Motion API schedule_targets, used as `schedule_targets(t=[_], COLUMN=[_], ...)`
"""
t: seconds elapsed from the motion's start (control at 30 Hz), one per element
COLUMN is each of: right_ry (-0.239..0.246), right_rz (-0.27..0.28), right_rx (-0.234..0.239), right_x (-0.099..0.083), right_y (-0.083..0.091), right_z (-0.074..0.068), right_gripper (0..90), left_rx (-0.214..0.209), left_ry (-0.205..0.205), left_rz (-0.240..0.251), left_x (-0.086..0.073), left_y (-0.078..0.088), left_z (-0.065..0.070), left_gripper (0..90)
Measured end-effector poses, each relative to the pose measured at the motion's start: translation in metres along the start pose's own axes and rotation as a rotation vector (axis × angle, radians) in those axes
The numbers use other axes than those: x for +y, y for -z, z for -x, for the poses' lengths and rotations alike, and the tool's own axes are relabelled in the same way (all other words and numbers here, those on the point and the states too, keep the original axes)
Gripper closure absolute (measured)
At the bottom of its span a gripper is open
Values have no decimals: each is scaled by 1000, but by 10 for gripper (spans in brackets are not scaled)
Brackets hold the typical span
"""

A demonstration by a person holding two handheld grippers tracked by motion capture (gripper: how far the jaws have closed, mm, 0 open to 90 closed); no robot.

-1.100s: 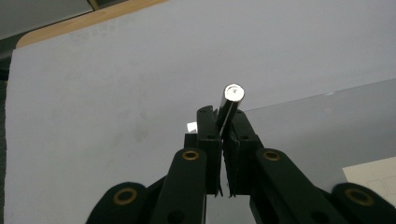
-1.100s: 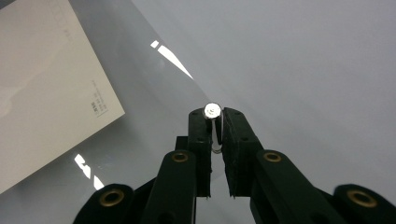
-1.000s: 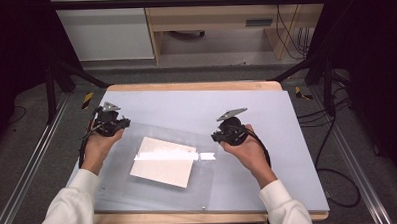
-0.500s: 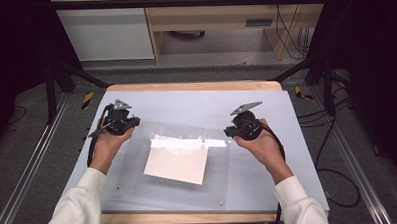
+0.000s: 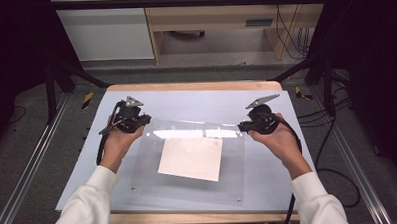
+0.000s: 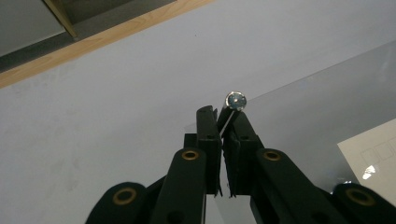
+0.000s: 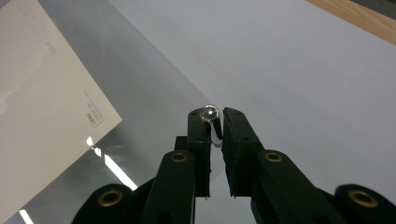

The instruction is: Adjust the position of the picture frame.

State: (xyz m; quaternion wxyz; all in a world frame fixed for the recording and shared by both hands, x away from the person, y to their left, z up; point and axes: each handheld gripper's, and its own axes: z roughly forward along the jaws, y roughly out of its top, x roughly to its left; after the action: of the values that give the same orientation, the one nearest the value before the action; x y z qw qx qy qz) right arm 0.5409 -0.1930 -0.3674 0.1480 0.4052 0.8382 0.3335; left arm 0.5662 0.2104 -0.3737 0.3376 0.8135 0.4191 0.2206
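- My left gripper point(image 5: 145, 119) and right gripper point(image 5: 242, 124) each clench a far corner of the clear sheet point(image 5: 189, 192).
- The sheet tilts above the table point(image 5: 196, 99), white paper point(image 5: 190, 159) inside.

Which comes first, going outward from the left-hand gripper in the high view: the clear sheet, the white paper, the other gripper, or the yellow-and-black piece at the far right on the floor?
1. clear sheet: its far left corner is clamped in the left gripper.
2. white paper: mid-sheet.
3. right gripper: holds the far right corner.
4. yellow-and-black piece: beyond the table's right corner.
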Motion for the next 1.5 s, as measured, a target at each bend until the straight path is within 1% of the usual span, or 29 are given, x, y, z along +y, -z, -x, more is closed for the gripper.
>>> schedule_targets(t=[0.03, 0.1, 0.2, 0.23, 0.3, 0.33, 0.43, 0.6, 0.63, 0.7, 0.73, 0.77, 0.8, 0.83, 0.87, 0.9, 1.03, 1.13, 1.2, 1.23, 1.37, 1.4, 1.43, 1.47, 1.5], right_ry=[0, -6, -11, -22, -17, -27, -28, -44, -50, -57, -57, -63, -63, -68, -68, -83, -79, -81, -89, -85, -90, -89, -79, -67, -74], right_rz=[0, -5, -11, -13, -21, -26, -44, -77, -76, -71, -71, -74, -74, -74, -74, -68, -62, -65, -60, -58, -59, -59, -61, -53, -41], right_rx=[0, 2, 0, 0, 1, 2, 4, 1, 4, 5, 5, 2, 2, -1, -1, -9, -32, -41, -45, -50, -57, -56, -60, -55, -41], right_x=[0, 0, 1, 1, 1, 0, -3, -11, -12, -15, -15, -18, -18, -20, -20, -24, -28, -29, -32, -33, -35, -36, -36, -37, -37], right_y=[0, 4, 6, 6, 5, 3, -6, -29, -33, -41, -41, -47, -47, -51, -51, -57, -63, -66, -71, -72, -75, -76, -76, -76, -74], right_z=[0, 5, 9, 12, 14, 14, 14, 14, 15, 16, 16, 17, 17, 18, 18, 18, 17, 16, 16, 16, 16, 15, 15, 15, 15], right_gripper=[820, 820, 820, 820, 820, 820, 820, 815, 816, 819, 819, 822, 822, 824, 824, 829, 838, 841, 843, 844, 846, 846, 842, 819, 798], left_rx=[0, -1, 0, 1, 7, 8, 10, 10, 9, 18, 18, 15, 15, 6, 6, 7, 0, 1, -1, 0, 5, 8, 8, 16, 42], left_ry=[0, -5, -5, -5, -8, -10, -3, 16, 22, 19, 19, 23, 23, 35, 35, 33, 43, 44, 51, 59, 65, 63, 62, 56, 40], left_rz=[0, -9, -13, -20, -30, -33, -53, -79, -84, -78, -78, -85, -85, -86, -86, -88, -94, -94, -90, -89, -79, -72, -46, -19, 0], left_x=[0, 3, 4, 3, 0, -2, -11, -28, -31, -35, -35, -39, -39, -42, -42, -44, -48, -50, -51, -53, -57, -58, -59, -58, -58], left_y=[0, 2, 4, 5, 5, 3, -3, -19, -22, -28, -28, -33, -33, -38, -38, -42, -49, -51, -54, -56, -58, -58, -57, -54, -51], left_z=[0, 6, 10, 13, 16, 16, 17, 14, 13, 13, 13, 12, 12, 10, 10, 10, 9, 9, 9, 9, 10, 10, 10, 10, 11], left_gripper=[848, 847, 847, 847, 847, 847, 846, 841, 842, 846, 847, 847, 847, 847, 848, 848, 848, 848, 848, 848, 845, 841, 829, 787, 736])
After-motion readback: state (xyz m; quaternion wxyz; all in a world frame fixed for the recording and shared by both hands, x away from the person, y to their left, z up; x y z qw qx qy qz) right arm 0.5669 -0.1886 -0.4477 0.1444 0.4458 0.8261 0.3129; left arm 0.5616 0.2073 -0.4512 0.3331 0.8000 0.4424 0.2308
